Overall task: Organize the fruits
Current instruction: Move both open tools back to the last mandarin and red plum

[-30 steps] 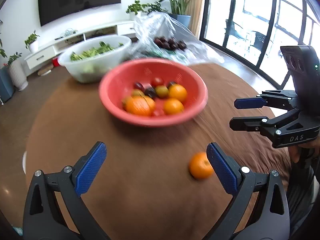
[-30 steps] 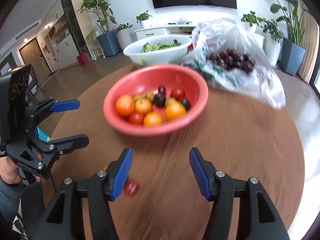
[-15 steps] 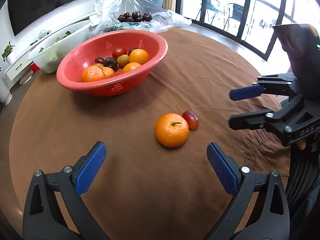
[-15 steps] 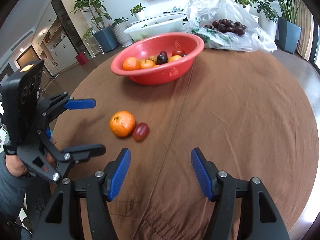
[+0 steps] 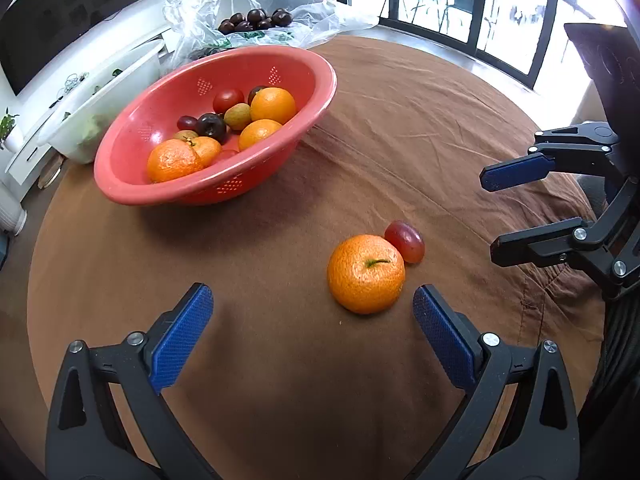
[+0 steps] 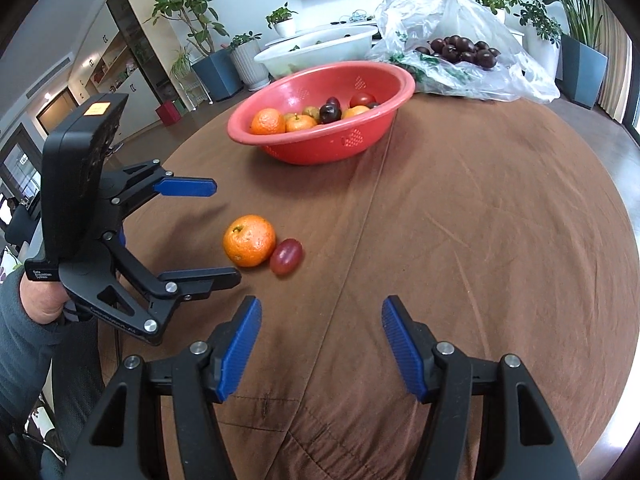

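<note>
An orange (image 5: 366, 273) (image 6: 249, 240) lies on the brown tablecloth with a small red grape tomato (image 5: 404, 241) (image 6: 285, 256) touching it. My left gripper (image 5: 312, 334) (image 6: 200, 232) is open and empty, low over the cloth, with the orange just beyond its right finger (image 5: 444, 340). My right gripper (image 6: 320, 344) (image 5: 508, 210) is also open and empty, to the right of the two loose fruits. A red colander bowl (image 5: 280, 56) (image 6: 344, 144) farther back holds oranges, dark plums, a tomato and other small fruit.
A clear plastic bag (image 6: 460, 40) of dark plums and greens lies behind the bowl. A white basin (image 5: 116, 80) with greens stands beside it. The round table (image 6: 500, 220) drops off at its edges; a person's grey sleeve (image 6: 24, 340) holds the left gripper.
Both grippers have dropped lower and tilted down toward the cloth. The orange and red fruit, first rolling, now lie still. The left gripper has come closer to the orange.
</note>
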Action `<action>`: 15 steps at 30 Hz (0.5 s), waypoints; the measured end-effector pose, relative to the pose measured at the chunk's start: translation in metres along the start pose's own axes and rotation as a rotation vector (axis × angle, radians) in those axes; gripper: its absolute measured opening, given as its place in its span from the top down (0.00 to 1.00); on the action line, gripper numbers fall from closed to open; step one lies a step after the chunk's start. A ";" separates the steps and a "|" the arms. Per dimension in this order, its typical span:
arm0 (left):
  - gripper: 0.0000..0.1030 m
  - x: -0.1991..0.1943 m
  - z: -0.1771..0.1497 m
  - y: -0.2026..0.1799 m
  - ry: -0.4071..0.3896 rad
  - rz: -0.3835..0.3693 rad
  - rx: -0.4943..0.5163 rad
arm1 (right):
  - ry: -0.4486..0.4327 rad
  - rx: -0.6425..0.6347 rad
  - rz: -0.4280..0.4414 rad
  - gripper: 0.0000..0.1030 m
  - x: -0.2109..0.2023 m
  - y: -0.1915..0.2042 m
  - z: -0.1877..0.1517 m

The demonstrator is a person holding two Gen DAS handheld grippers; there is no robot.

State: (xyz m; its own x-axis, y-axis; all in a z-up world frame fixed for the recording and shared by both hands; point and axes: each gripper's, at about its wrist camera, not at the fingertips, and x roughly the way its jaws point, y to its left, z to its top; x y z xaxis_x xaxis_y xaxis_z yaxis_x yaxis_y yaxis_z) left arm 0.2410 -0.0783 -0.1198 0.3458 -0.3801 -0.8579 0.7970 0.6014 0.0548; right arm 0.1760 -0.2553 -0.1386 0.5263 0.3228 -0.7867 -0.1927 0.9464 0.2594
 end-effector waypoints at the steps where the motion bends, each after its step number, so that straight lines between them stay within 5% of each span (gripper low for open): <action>1: 0.01 0.001 0.001 0.001 0.000 -0.005 0.000 | 0.000 0.001 0.000 0.36 0.000 0.000 0.000; 9: 0.02 0.006 0.005 0.003 0.010 -0.049 0.009 | 0.006 0.003 -0.001 0.36 0.002 -0.002 0.001; 15: 0.14 0.008 0.004 0.004 0.011 -0.076 0.001 | 0.004 0.002 -0.003 0.36 0.003 -0.002 0.002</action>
State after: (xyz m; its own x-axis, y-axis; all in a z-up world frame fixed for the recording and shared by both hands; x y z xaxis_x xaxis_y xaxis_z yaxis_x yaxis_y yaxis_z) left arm 0.2488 -0.0816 -0.1240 0.2787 -0.4168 -0.8652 0.8210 0.5708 -0.0105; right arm 0.1796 -0.2565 -0.1404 0.5235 0.3201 -0.7896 -0.1898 0.9473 0.2582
